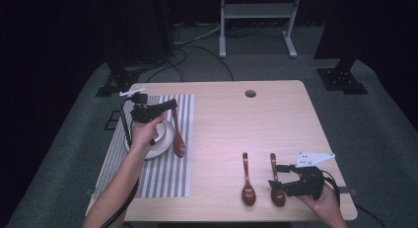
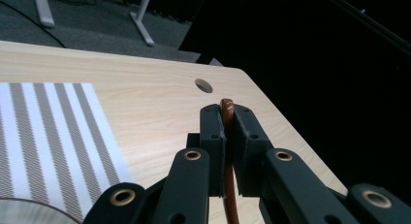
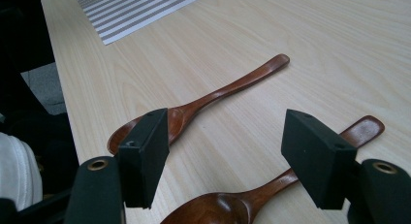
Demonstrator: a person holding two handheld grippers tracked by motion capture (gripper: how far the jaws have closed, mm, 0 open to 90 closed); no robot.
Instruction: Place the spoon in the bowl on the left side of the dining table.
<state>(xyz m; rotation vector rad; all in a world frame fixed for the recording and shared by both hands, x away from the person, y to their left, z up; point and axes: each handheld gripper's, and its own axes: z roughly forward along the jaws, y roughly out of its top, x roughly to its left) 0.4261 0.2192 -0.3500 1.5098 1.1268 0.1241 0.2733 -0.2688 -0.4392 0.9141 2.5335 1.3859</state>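
Note:
My left gripper (image 1: 170, 105) is over the striped placemat (image 1: 162, 181), shut on the handle of a brown wooden spoon (image 1: 178, 145). The spoon's bowl lies low beside the white plate (image 1: 165, 145); whether it touches the mat I cannot tell. In the left gripper view the handle tip (image 2: 227, 106) pokes up between the closed jaws of that gripper (image 2: 227, 120). Two more brown spoons lie near the table's front right, one on the left (image 1: 248, 187) and one on the right (image 1: 277, 191). My right gripper (image 1: 275, 175) stands open over the right one (image 3: 232, 204), pads apart from it, with the other spoon (image 3: 228, 88) beyond.
The wooden table has a round cable hole (image 1: 250, 94) at the back centre. The plate's rim (image 2: 29, 212) and the placemat (image 2: 48, 132) lie below the left gripper. The right gripper is close to the table's front right corner. A white frame (image 1: 256, 20) and cables are on the floor behind.

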